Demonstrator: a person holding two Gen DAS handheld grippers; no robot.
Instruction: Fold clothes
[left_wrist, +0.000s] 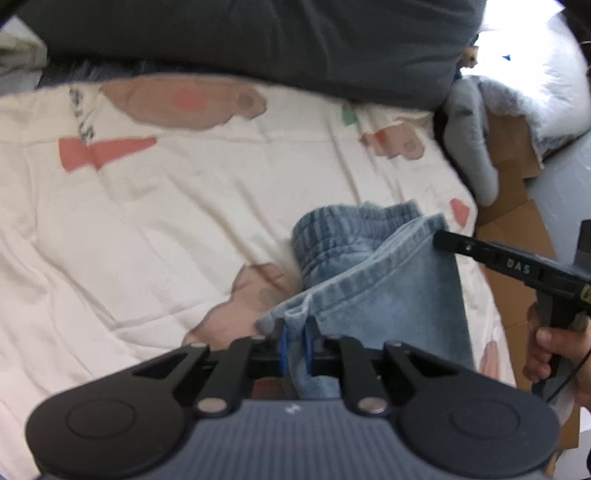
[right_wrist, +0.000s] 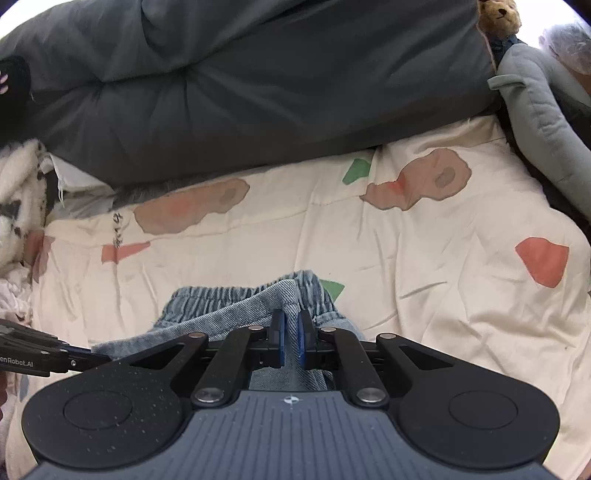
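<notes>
Both tools are clenched on a pair of light blue jeans (left_wrist: 388, 291): the left tool (left_wrist: 294, 343) pinches a hem corner of the denim between its blue pads, and the right tool (right_wrist: 290, 332) grips another fold of the same fabric, just behind the elastic waistband (right_wrist: 236, 295). Those jeans lie bunched on the bed near its right edge, on a cream quilt (left_wrist: 155, 206) printed with pink, brown and green shapes, with a dark grey duvet (right_wrist: 258, 92) heaped along the far edge. A hand (left_wrist: 550, 350) holds the right tool's handle beyond the bed's right edge.
</notes>
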